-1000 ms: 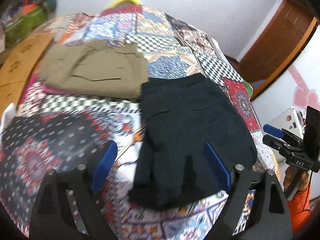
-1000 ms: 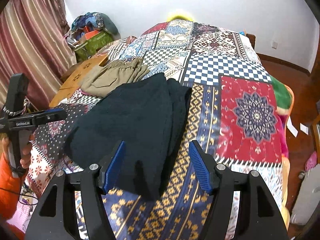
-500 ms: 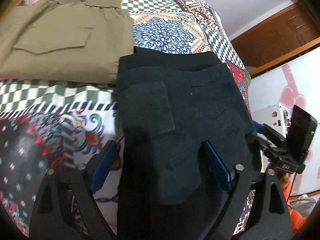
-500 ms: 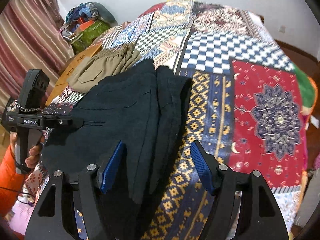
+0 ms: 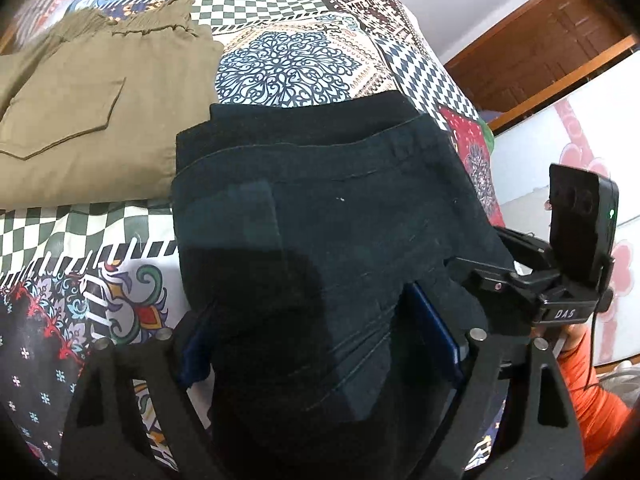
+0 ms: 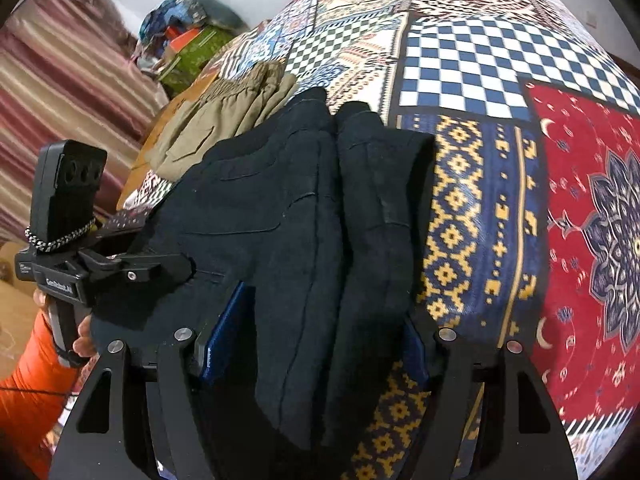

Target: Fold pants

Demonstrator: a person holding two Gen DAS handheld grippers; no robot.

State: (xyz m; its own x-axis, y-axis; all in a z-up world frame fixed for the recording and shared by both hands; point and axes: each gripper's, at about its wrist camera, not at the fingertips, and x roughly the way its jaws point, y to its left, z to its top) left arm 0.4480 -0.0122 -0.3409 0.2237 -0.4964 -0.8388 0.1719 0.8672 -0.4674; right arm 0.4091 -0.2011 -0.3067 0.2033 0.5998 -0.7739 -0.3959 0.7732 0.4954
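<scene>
Already partly folded, the black pants (image 5: 320,240) lie between the left gripper (image 5: 320,344)'s wide-open jaws, beside tan pants (image 5: 100,120). From the right wrist, the right gripper (image 6: 316,340) straddles their near end, jaws apart, nothing clamped; a final fold seems left.

Both the left claw (image 5: 316,344) and the right claw (image 6: 320,344) point steeply downward, jaws spread wide.
</scene>
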